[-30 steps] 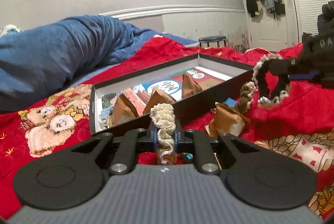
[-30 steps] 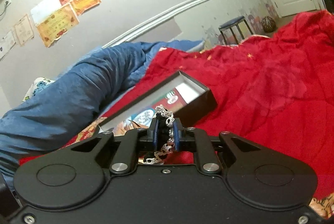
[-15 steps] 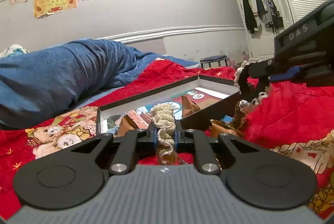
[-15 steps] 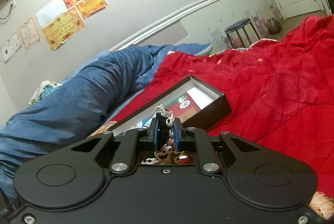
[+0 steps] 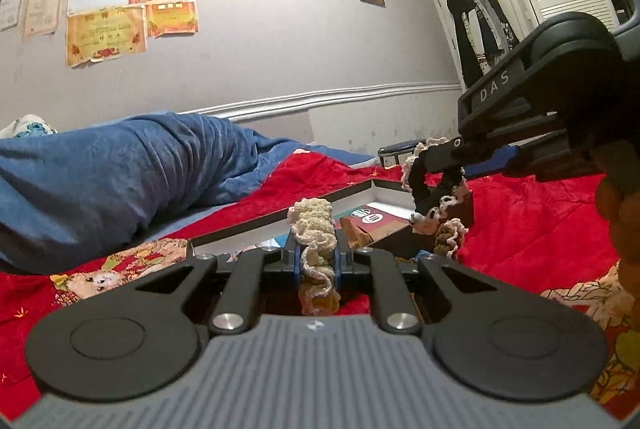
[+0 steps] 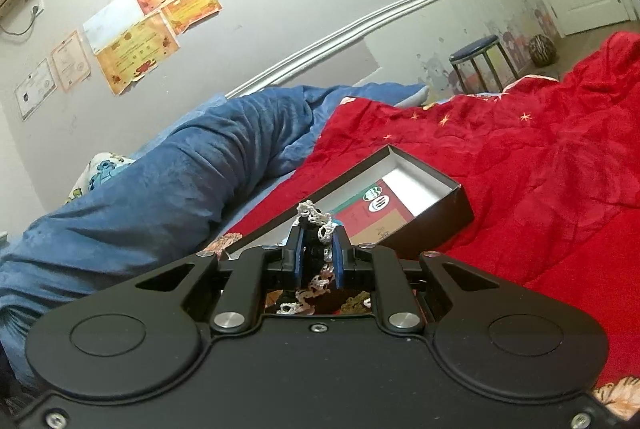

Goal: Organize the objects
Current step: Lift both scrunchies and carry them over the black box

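My left gripper (image 5: 316, 249) is shut on a cream crocheted scrunchie (image 5: 314, 229) and holds it above the bed in front of the black box (image 5: 384, 189). My right gripper (image 6: 316, 249) is shut on a black scrunchie with white lace trim (image 6: 316, 221). In the left wrist view that right gripper (image 5: 440, 157) hangs at the right with the black scrunchie (image 5: 424, 189) over the box's near right corner. A brown scrunchie (image 5: 448, 237) dangles below it. The box (image 6: 404, 165) holds printed cards and brown packets.
The box sits on a red quilt (image 6: 540, 169). A rolled blue blanket (image 5: 120, 169) lies along the wall at the left. A stool (image 6: 480, 57) stands past the bed. A hand (image 5: 620, 221) shows at the right edge.
Both grippers have risen and tilted up, each still holding its scrunchie. The right gripper has moved closer to the left camera, over the box's corner.
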Demonstrator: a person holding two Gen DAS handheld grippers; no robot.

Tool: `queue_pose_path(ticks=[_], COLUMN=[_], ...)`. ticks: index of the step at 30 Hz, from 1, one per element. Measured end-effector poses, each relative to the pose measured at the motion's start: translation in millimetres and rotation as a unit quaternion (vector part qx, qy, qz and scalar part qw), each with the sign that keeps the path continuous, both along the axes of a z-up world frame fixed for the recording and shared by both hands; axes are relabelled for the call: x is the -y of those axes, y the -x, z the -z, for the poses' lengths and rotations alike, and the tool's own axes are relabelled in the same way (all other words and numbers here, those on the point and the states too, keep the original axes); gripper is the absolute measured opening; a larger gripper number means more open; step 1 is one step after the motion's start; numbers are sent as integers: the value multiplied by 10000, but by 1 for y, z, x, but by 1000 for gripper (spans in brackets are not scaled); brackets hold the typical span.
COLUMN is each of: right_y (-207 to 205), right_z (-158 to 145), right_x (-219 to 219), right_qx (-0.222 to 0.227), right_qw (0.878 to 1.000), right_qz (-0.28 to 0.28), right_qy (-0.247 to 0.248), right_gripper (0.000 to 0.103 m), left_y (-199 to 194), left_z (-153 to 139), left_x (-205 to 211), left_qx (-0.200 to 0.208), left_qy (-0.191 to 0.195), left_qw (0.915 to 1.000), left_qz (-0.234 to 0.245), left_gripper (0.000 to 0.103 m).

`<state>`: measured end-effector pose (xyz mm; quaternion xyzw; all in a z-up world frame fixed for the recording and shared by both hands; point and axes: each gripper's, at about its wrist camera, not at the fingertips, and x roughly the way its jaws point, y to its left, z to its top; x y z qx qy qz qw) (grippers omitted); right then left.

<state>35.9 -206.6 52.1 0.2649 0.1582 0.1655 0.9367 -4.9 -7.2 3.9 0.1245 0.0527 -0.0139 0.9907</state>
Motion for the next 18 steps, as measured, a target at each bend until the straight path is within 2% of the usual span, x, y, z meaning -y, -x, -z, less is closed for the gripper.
queue_pose_path(ticks=[3, 13, 18], right_y=[-8, -14, -18], right_z=[-3, -10, -13], right_x=[-1, -15, -20], right_qx=[24, 124, 139], right_qw=[9999, 9997, 9996], right_qz=[-58, -191, -225], right_qy=[-115, -23, -1], right_gripper=[15, 15, 15], left_y=[-2, -5, -13], left_z=[-1, -4, -8], left_x=[-2, -10, -20], left_qx=[30, 75, -81], left_qy=[66, 342, 544], left_qw=[10000, 9993, 9985], left_qz=[-68, -93, -4], left_gripper=[18, 19, 19])
